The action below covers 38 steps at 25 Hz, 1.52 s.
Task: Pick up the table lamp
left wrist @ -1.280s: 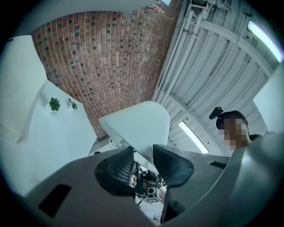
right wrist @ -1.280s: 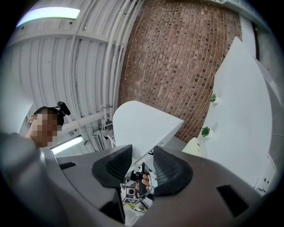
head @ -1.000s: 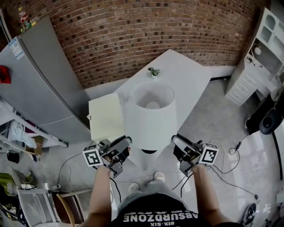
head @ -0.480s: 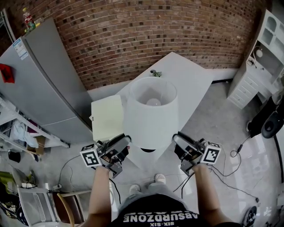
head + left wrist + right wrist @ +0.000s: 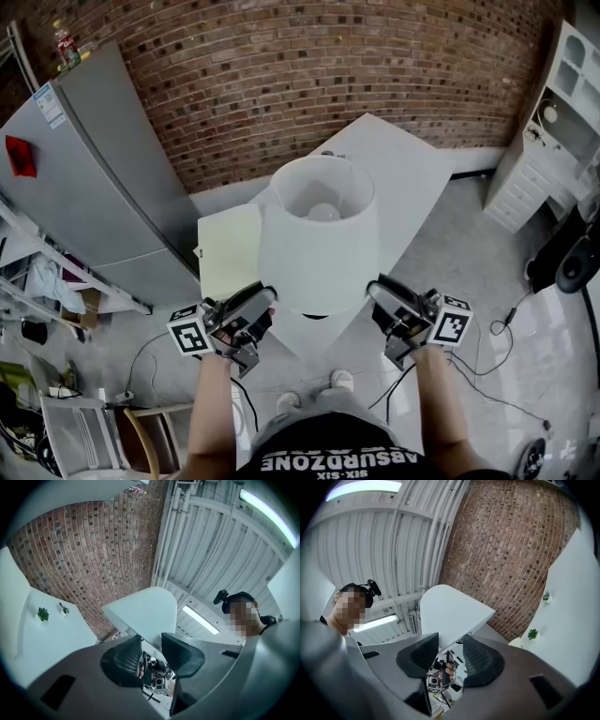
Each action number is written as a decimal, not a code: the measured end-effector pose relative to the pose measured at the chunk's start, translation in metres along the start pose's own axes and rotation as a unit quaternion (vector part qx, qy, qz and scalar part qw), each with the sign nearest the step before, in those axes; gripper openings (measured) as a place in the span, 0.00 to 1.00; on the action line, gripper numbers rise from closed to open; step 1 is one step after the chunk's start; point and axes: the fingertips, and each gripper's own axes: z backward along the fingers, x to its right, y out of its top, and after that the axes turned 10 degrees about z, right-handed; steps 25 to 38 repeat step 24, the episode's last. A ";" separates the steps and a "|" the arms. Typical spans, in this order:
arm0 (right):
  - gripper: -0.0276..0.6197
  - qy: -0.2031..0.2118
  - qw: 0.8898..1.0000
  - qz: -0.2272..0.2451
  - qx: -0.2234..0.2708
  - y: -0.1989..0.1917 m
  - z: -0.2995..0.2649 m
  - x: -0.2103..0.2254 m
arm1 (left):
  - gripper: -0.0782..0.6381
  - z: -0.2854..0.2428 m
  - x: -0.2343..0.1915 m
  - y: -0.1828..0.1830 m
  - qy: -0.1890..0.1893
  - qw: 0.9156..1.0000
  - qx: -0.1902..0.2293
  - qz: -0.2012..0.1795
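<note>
The table lamp [image 5: 319,239] has a tall white shade with the bulb showing inside and a dark base [image 5: 315,317] just visible under it. It hangs above the corner of the white table [image 5: 408,169]. My left gripper [image 5: 266,300] is at the shade's lower left edge and my right gripper [image 5: 376,290] at its lower right, each shut on the rim. In the left gripper view the shade [image 5: 140,613] runs down between the jaws of the left gripper [image 5: 151,651]. The right gripper view shows the same for the shade [image 5: 450,613] and the right gripper [image 5: 450,653].
A brick wall stands behind the table. A grey fridge [image 5: 94,178] is at the left, with a pale low cabinet [image 5: 225,248] beside the table. A white shelf unit [image 5: 553,122] is at the right. Cables [image 5: 487,356] trail over the floor. A small plant [image 5: 43,614] sits on the table.
Both grippers have risen together with the lamp. The shade now sits higher in the head view and covers the small plant on the table.
</note>
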 end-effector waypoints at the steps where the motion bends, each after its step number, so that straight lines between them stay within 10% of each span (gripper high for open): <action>1: 0.29 0.000 1.000 0.001 -0.001 0.000 0.000 -0.001 | 0.30 0.000 0.001 0.000 0.001 1.000 -0.001 -0.002; 38: 0.29 0.002 1.000 0.025 -0.005 0.002 -0.017 -0.015 | 0.30 0.007 0.017 0.017 -0.004 1.000 -0.010 -0.021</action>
